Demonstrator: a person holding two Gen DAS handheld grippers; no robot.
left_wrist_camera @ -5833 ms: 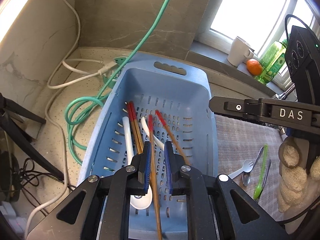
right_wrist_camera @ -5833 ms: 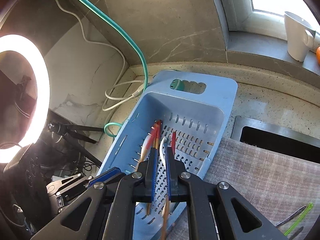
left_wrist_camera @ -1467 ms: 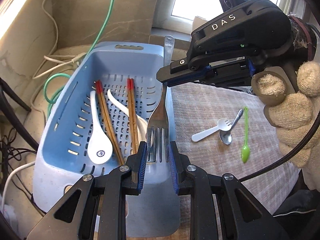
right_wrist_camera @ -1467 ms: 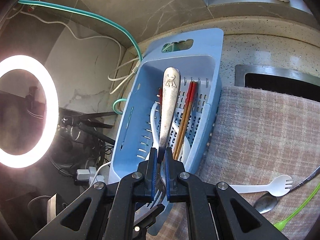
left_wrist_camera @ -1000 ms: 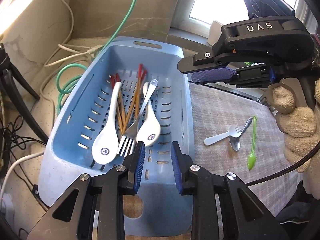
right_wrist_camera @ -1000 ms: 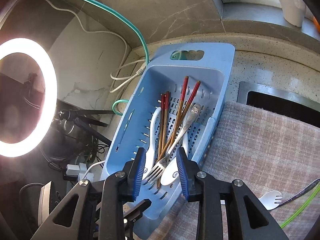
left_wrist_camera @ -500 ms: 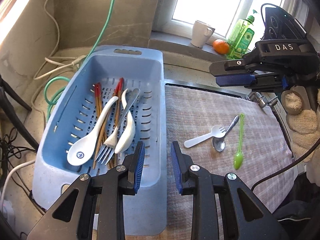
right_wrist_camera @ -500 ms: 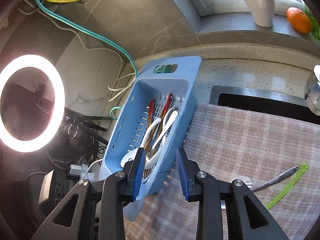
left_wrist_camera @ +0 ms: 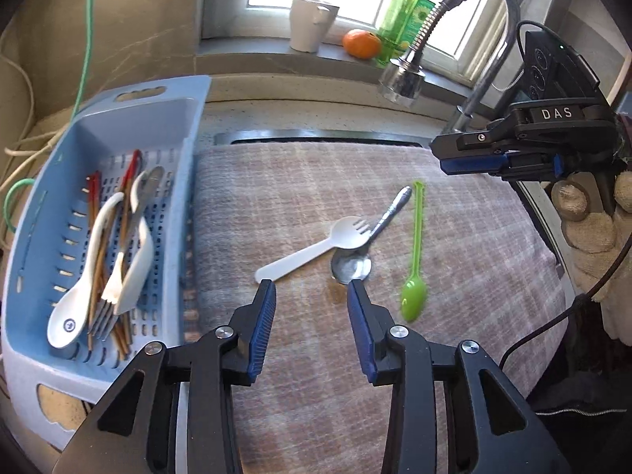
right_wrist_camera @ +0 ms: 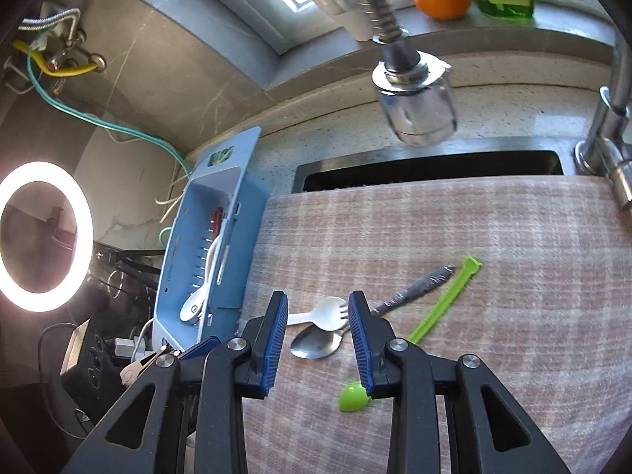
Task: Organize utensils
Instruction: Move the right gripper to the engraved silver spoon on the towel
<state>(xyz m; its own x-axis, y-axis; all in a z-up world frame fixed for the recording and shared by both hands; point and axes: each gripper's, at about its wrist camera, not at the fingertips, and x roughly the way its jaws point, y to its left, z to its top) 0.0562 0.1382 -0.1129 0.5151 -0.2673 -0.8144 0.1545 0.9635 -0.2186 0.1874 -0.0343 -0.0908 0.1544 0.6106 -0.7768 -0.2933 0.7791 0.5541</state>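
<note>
Left gripper point(left_wrist_camera: 310, 290): spread, empty, poised before the white spork point(left_wrist_camera: 312, 251) and metal spoon point(left_wrist_camera: 365, 245) for pickup.
Right gripper point(right_wrist_camera: 318, 312): spread, empty, above them.
Basket point(left_wrist_camera: 166, 126): left, collecting sorted utensils.

Both wrist cameras look down from close above the checked cloth point(left_wrist_camera: 454, 276), facing its far edge and the window sill point(right_wrist_camera: 553, 35). Both share the cloth and the blue basket point(left_wrist_camera: 173, 213) at its left edge.

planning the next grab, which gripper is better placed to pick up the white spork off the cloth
Likely the left. The open left gripper sits just short of the white spork, whose handle end points toward it. The right gripper, also open, looks over the spork's head, crowded against the metal spoon.
</note>
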